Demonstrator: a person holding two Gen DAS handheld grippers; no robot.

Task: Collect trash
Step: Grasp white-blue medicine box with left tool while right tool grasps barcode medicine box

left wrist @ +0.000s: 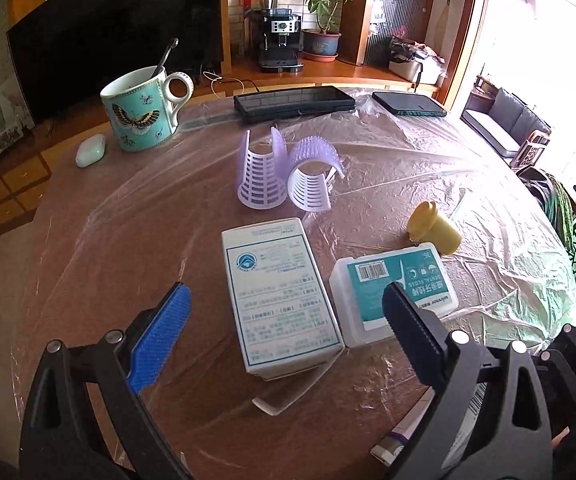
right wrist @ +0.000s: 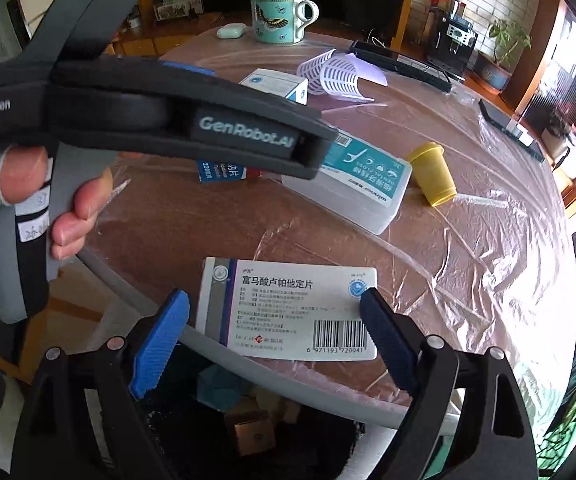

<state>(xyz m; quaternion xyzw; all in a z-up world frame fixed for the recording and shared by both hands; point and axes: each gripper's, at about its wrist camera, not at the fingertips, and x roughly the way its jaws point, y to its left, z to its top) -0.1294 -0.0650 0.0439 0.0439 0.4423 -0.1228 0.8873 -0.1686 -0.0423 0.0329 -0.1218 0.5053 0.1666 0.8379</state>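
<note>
Most trash is not yet collected: a white box (left wrist: 282, 300), floss case (left wrist: 395, 292) and yellow cup (left wrist: 433, 232) lie on the table (left wrist: 108, 240). The left gripper (left wrist: 286, 316) hovers over the white box, fingers wide. The right gripper (right wrist: 274, 336), also wide, straddles a pill box (right wrist: 288, 308) at the table edge, above a bin (right wrist: 248, 432) already holding some scraps.

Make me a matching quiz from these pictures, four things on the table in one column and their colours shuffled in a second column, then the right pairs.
Things:
1. mug
2. small cup
3. hair rollers
4. earbud case

Colours:
A. yellow
B. pale mint white
C. lilac
D. turquoise with a butterfly

Pairs: 1-D, 2-A, 3-C, 4-B
</note>
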